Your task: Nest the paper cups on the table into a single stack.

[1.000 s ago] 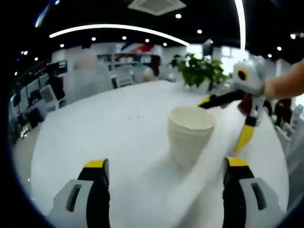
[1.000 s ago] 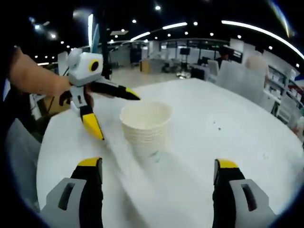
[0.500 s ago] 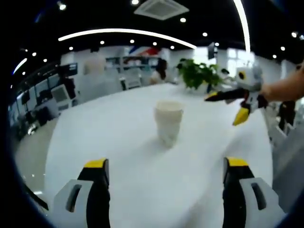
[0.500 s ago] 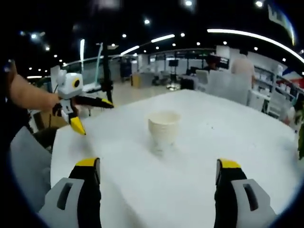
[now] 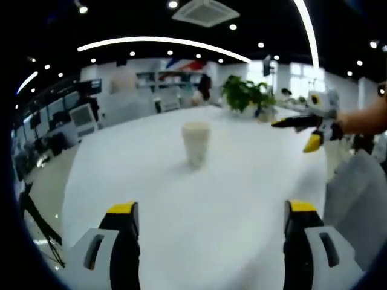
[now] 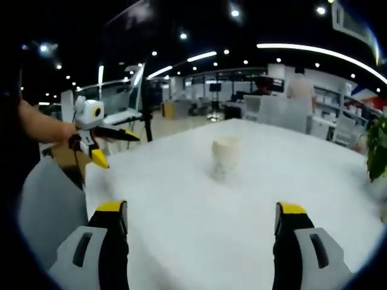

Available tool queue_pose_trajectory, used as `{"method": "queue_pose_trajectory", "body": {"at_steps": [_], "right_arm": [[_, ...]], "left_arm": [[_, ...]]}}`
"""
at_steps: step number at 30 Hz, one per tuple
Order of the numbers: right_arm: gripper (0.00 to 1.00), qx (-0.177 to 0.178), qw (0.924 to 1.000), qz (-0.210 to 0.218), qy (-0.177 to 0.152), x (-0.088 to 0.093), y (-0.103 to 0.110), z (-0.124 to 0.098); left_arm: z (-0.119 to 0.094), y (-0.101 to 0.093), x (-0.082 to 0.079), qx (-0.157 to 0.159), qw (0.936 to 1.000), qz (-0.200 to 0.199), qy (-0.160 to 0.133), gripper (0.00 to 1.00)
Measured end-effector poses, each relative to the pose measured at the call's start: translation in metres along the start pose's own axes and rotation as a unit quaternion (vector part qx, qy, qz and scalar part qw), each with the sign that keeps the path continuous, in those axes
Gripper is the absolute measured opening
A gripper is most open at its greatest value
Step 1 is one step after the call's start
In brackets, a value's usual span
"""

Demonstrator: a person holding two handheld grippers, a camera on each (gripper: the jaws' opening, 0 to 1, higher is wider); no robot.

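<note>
The paper cups (image 5: 196, 142) stood nested as one stack on the white table (image 5: 181, 205), at twelve o'clock from both grippers; stacking looked done. The left gripper (image 5: 213, 241) and right gripper (image 6: 202, 241) were wide open, empty

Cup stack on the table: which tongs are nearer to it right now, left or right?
Too close to call: left tongs and right tongs both hang open, well back from the cup stack, facing it from different sides of the table.
</note>
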State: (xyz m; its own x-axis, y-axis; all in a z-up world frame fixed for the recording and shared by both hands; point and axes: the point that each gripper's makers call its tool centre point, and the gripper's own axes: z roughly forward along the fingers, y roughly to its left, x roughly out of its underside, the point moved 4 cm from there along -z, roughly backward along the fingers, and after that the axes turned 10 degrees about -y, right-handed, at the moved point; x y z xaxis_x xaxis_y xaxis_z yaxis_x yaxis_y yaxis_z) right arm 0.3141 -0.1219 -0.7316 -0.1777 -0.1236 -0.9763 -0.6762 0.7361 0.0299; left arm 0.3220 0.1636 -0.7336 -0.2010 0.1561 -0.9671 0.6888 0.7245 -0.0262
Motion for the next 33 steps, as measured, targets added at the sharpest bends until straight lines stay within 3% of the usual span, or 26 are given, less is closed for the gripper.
{"method": "queue_pose_trajectory", "body": {"at_steps": [8,17,33], "right_arm": [[1.00,0.029,0.9993,0.022,-0.012,0.014,0.016,-0.024],[1.00,0.035,0.9988,0.029,-0.020,0.017,0.022,-0.025],[1.00,0.030,0.9992,0.014,-0.022,0.012,0.028,-0.026]], "left_arm": [[-0.019,-0.014,0.008,-0.013,0.9999,-0.006,-0.005,0.99],[-0.023,-0.025,0.016,-0.020,0.9996,-0.018,-0.007,0.99],[-0.028,-0.026,0.013,-0.025,0.9995,-0.017,-0.011,0.99]]}}
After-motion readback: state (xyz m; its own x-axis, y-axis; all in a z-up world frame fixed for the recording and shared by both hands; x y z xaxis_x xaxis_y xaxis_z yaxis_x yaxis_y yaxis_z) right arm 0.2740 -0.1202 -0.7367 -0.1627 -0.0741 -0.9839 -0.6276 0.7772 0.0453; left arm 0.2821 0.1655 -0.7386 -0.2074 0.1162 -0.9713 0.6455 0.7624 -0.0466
